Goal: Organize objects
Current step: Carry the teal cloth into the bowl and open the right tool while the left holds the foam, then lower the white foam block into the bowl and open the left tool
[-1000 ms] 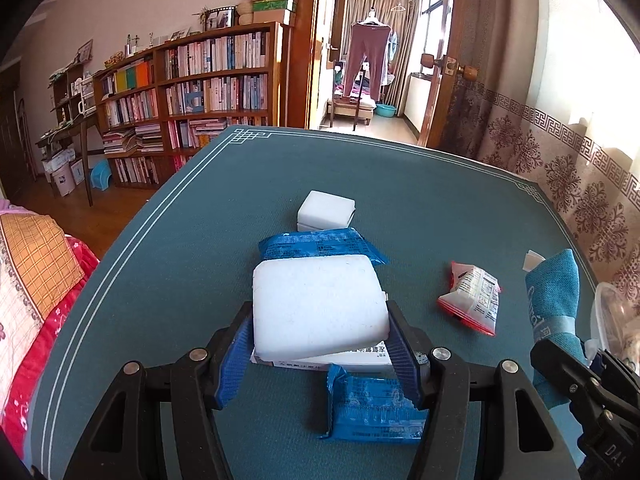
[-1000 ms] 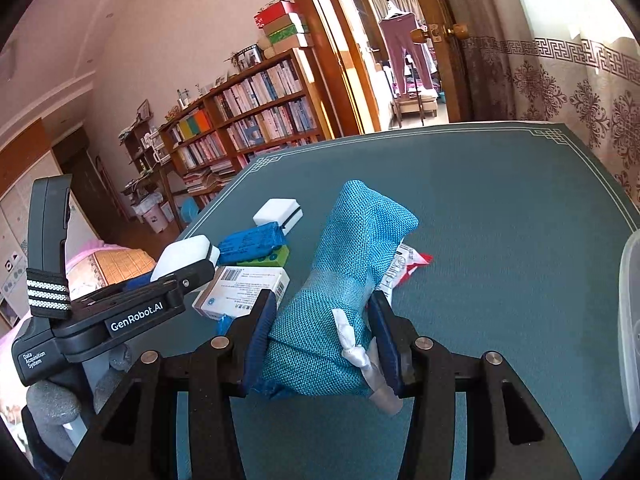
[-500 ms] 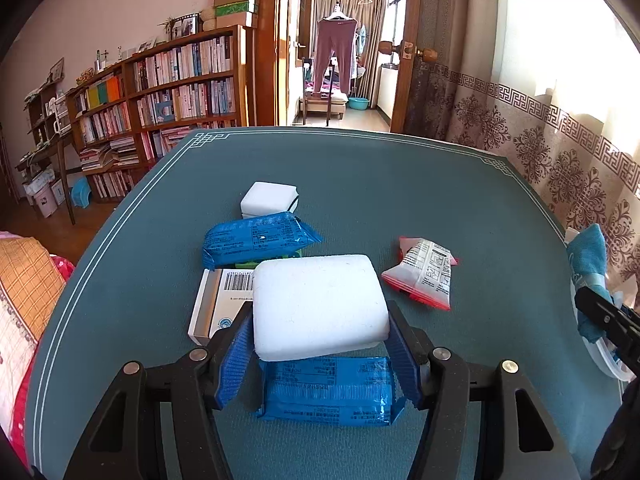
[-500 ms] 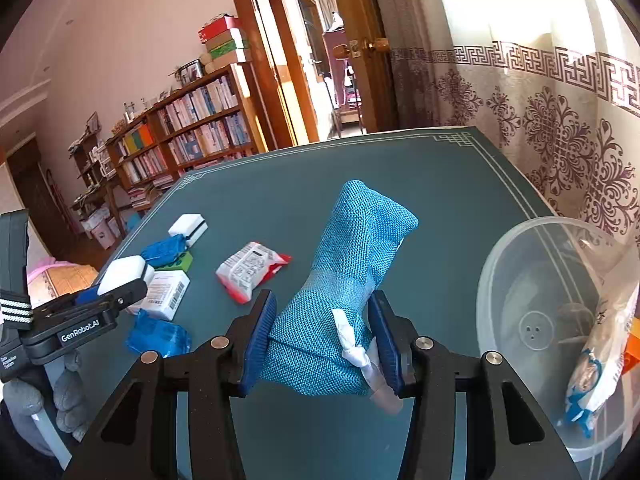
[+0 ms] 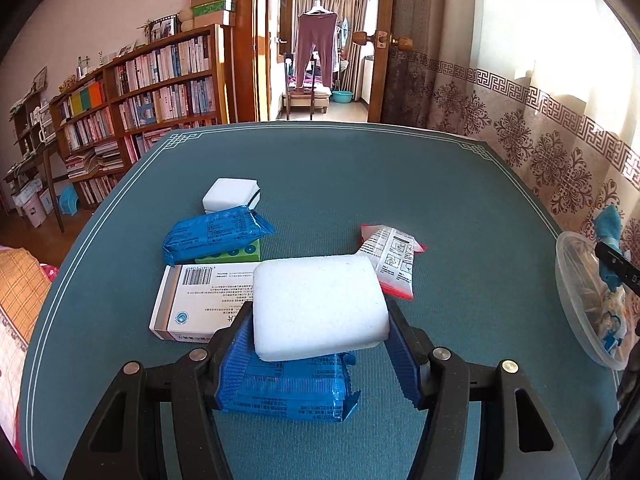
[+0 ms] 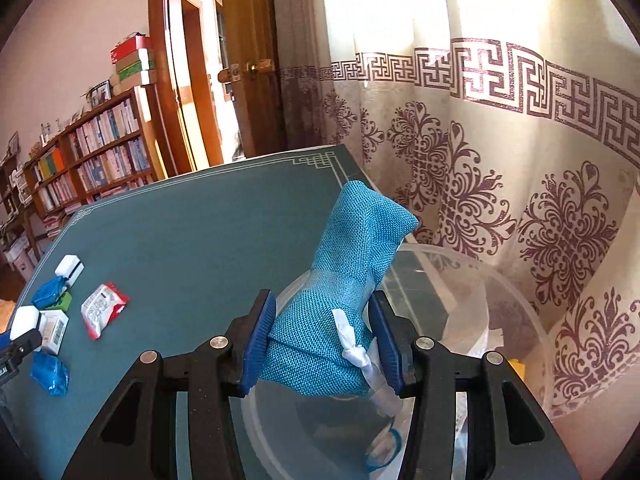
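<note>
Moved: blue cloth bundle [image 6: 340, 308] now over clear tub [image 6: 500, 320] | right hand-held gripper [image 6: 322, 346] clamps it | left hand-held gripper [image 5: 320, 344] grips white sponge [image 5: 318, 306]

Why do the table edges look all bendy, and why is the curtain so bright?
Left wrist view: the fisheye lens bows the table border and darkens the corners; the white sponge in the left gripper stays sharp. Right wrist view: sunlight through the curtain washes its top out to white, and the clear tub under the teal cloth bundle shows pale reflections.
</note>
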`<state>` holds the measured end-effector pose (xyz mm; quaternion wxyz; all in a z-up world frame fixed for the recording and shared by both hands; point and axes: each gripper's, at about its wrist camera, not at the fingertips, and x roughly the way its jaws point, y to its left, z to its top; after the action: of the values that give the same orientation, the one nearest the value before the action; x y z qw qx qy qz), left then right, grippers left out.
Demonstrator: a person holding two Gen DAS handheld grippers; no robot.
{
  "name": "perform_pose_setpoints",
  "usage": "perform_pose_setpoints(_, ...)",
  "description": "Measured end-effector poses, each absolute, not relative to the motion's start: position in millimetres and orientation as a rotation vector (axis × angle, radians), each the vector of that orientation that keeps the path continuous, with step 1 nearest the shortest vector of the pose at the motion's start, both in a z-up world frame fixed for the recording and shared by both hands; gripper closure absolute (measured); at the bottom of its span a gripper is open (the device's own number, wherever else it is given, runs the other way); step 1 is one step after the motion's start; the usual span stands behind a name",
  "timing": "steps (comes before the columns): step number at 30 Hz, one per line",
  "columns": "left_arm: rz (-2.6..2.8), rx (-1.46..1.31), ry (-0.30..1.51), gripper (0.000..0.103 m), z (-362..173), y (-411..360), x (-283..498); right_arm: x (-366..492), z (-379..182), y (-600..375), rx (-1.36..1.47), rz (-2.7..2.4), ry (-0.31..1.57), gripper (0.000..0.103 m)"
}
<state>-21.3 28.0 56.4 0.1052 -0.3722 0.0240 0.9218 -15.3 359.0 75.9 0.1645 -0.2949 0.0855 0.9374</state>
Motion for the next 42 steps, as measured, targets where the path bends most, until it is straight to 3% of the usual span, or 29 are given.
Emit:
perform_pose_setpoints(10, 2.691, -1.095, 0.118, 0.038, 57, 49, -21, -22, 72, 403, -0.834, 2.588, 0.258, 0.049)
perform_pose_setpoints(12, 2.681, -1.094, 0.129, 0.038, 57, 55, -19, -19, 72, 406, -0.836, 2.582, 0.270, 0.043)
perform_pose_setpoints(26, 2.553, -1.039, 0.239, 0.038, 59, 120, -6, 42, 80, 384, -0.733, 2.664, 0.204, 0.043)
perform_pose_setpoints(42, 2.276, -0.893, 0.332, 0.038, 70, 222, 33, 65, 82, 393, -0.671, 2.685, 0.271, 0.043)
